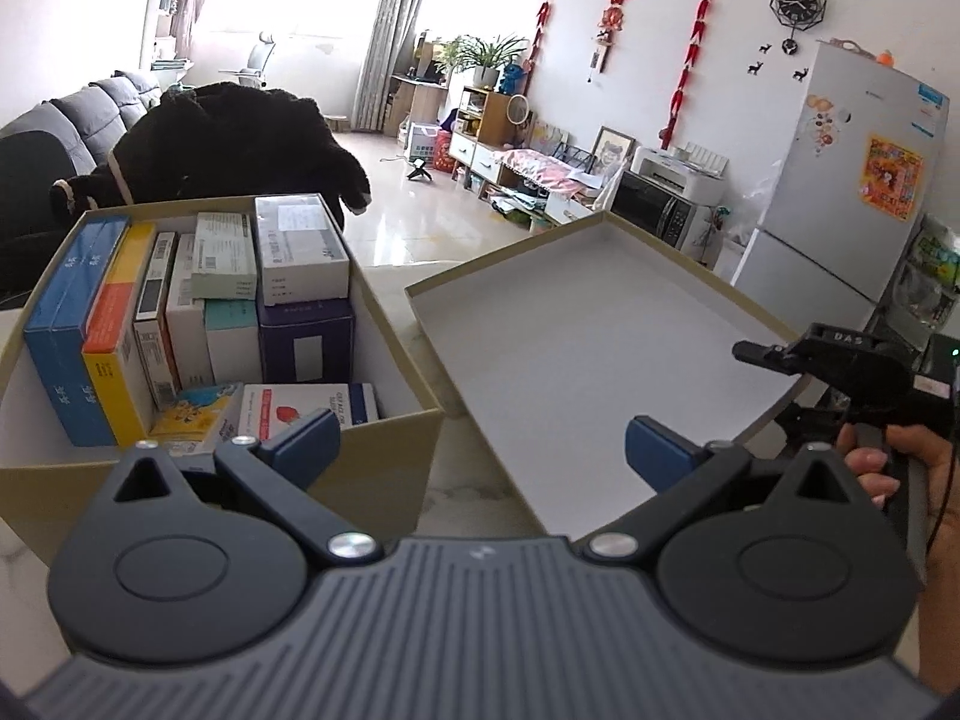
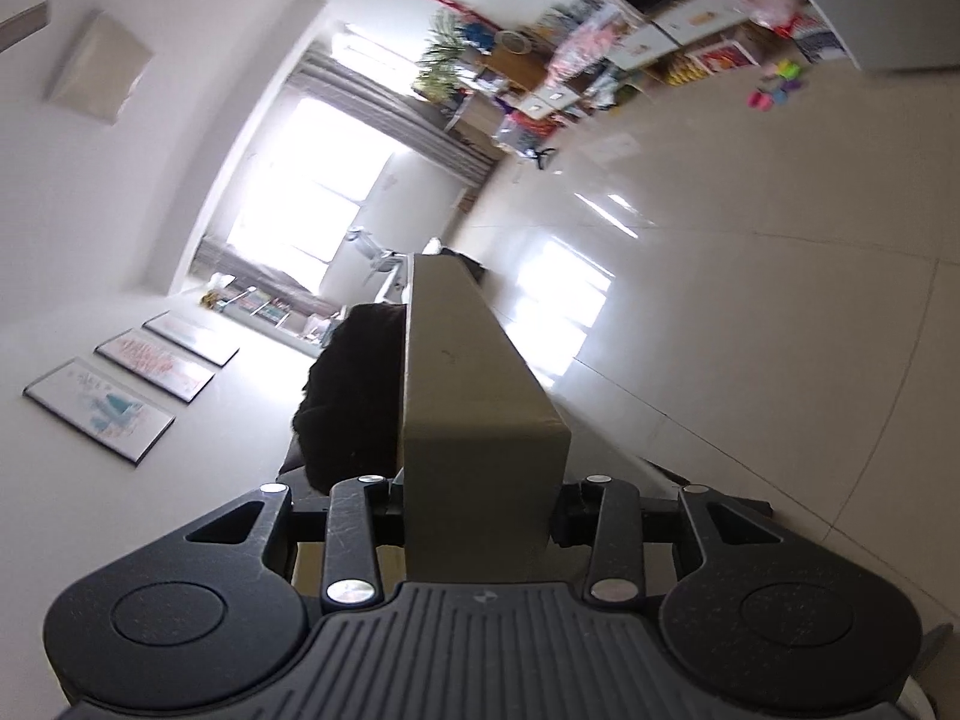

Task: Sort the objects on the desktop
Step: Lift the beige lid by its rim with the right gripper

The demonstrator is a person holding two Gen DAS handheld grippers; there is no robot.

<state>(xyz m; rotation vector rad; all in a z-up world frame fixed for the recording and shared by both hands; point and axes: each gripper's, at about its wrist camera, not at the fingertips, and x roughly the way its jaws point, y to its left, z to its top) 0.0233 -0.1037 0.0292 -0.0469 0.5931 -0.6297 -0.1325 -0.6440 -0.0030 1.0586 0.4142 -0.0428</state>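
The right claw [image 2: 474,516] clamps the rim of a shallow cardboard lid [image 1: 576,360], tilted beside the deep cardboard box [image 1: 384,456] packed with glossy cartons [image 1: 303,252]. The left claw [image 1: 480,450], nearer than that box, gapes wide with nothing between its pads.

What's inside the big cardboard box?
The cardboard box is packed with small cartons: a blue one, an orange-yellow one, white ones. What lies under them is hidden.
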